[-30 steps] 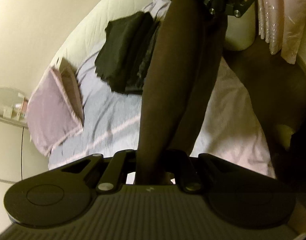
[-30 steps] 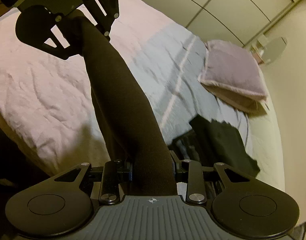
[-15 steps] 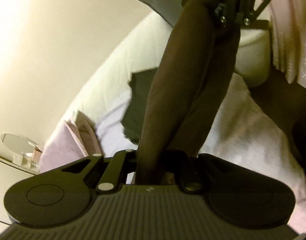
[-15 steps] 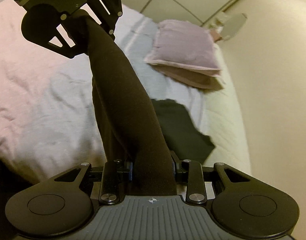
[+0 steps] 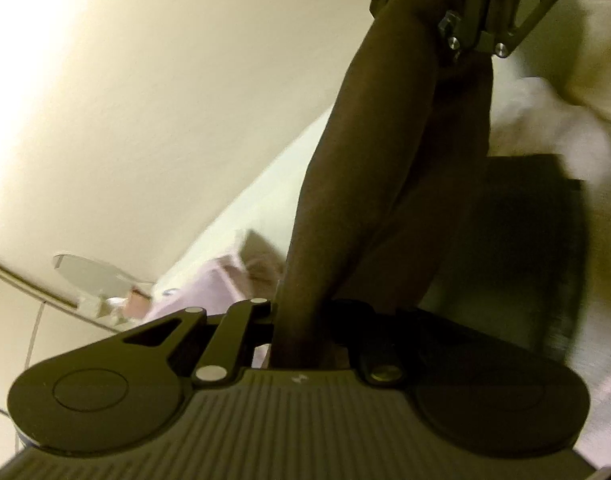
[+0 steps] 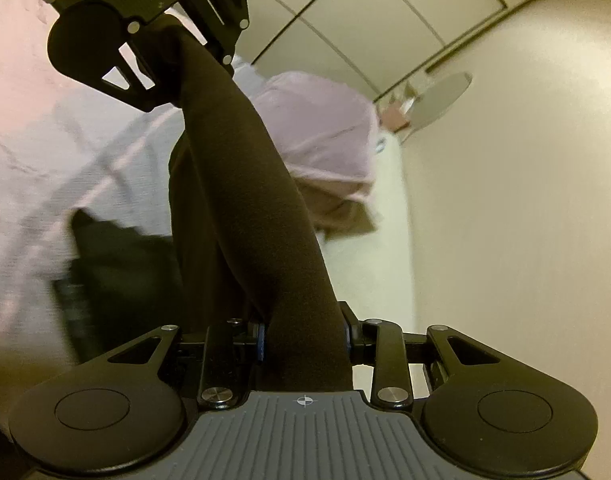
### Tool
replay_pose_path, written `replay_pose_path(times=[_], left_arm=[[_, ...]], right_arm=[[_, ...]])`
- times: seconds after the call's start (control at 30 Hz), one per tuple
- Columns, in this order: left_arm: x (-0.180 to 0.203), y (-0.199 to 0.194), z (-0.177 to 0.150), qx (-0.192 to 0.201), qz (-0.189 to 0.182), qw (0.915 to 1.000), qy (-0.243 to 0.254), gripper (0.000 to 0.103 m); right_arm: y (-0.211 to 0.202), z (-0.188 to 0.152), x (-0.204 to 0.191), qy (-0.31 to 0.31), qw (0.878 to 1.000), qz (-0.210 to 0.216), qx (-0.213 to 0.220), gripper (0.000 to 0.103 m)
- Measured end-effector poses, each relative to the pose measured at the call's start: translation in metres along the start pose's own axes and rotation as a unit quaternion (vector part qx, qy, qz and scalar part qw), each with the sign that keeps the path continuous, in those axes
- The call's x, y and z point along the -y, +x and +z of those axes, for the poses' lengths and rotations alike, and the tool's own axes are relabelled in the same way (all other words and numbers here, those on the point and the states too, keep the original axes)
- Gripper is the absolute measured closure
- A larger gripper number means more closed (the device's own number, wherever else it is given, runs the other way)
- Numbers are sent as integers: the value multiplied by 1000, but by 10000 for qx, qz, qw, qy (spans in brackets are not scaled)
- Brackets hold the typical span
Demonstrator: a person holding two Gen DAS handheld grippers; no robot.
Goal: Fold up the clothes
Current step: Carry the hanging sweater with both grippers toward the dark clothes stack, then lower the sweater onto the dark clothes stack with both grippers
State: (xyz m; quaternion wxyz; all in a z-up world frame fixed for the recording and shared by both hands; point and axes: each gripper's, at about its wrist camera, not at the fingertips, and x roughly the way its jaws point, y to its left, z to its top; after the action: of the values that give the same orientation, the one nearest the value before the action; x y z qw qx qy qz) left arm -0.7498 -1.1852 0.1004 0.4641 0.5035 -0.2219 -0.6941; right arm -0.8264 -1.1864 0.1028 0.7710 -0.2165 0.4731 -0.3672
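No readable words, brands or numbers anywhere in either view. Only two small marks, both on the grey ribbed housings at the bottom of the pictures. On the right gripper's housing (image 6: 305,432): a small white crosshair inside a circle, centred on the top edge, just below the dark garment (image 6: 245,184) clamped between the jaws. On the left gripper's housing (image 5: 297,420): a faint pale mark, centred on the top edge in the same spot, too blurred and dim to make out as a letter or sign. Nothing legible on the items beside the round mirror (image 6: 441,96); too small and blurred.
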Motion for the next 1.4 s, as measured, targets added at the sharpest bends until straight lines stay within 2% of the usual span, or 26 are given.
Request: replay_pose_path(times=[0.1,0.17,0.27,0.37,0.4,0.43,0.57,0.7,0.8,0.87,0.93,1.0,1.03,1.07,1.1,1.2,1.3,1.4], left_arm=[[4,43,6,-9,252,9996,107,94],[27,74,-4,-118,-63,9998,147,94],[86,116,-26,-443,-565,9967,378,93],[150,148,-51,-917,-1180,9876,490,92],[167,154,-59,-1022,-1333,9847,469,92],[179,157,-64,-1063,-1323,9843,496,92],[180,148,-77,-957,-1045,9892,373,88],[160,139,-87,-1025,-1019,9893,181,81],[159,132,-98,-928,-922,9912,208,79],[162,132,-104,-907,-920,9913,249,79],[172,133,-110,-916,-949,9909,284,85],[170,141,-103,-926,-1005,9904,216,88],[171,134,-92,-901,-1006,9906,200,89],[166,129,-92,-856,-947,9916,216,89],[161,124,-91,-811,-889,9925,232,90],[148,111,-94,-709,-714,9947,232,90],[158,111,-101,-813,-850,9930,104,91],[185,112,-103,-859,-912,9917,273,92]], right_arm=[[37,-16,25,-299,9988,-241,295,71],[63,-34,22,-348,9986,-198,355,71],[105,-72,-14,-397,9987,264,194,71],[143,-109,-65,-426,9937,1031,-123,70],[150,-119,-80,-463,9904,1278,-237,69],[154,-129,-94,-540,9888,1362,-280,68],[137,-147,-112,-855,9908,1046,-70,62],[120,-157,-99,-825,9922,908,-226,57],[113,-168,-92,-750,9932,774,-437,55],[114,-173,-94,-780,9928,687,-594,55],[120,-176,-97,-899,9915,545,-768,55],[129,-181,-100,-926,9899,438,-979,55],[133,-184,-99,-796,9901,485,-1045,58],[132,-184,-94,-580,9911,559,-1057,91],[128,-182,-88,-343,9920,623,-1047,95],[102,-167,-75,-92,9946,517,-891,95],[83,-160,-80,-55,9952,548,-805,95],[100,-175,-104,-295,9904,787,-1100,95]])
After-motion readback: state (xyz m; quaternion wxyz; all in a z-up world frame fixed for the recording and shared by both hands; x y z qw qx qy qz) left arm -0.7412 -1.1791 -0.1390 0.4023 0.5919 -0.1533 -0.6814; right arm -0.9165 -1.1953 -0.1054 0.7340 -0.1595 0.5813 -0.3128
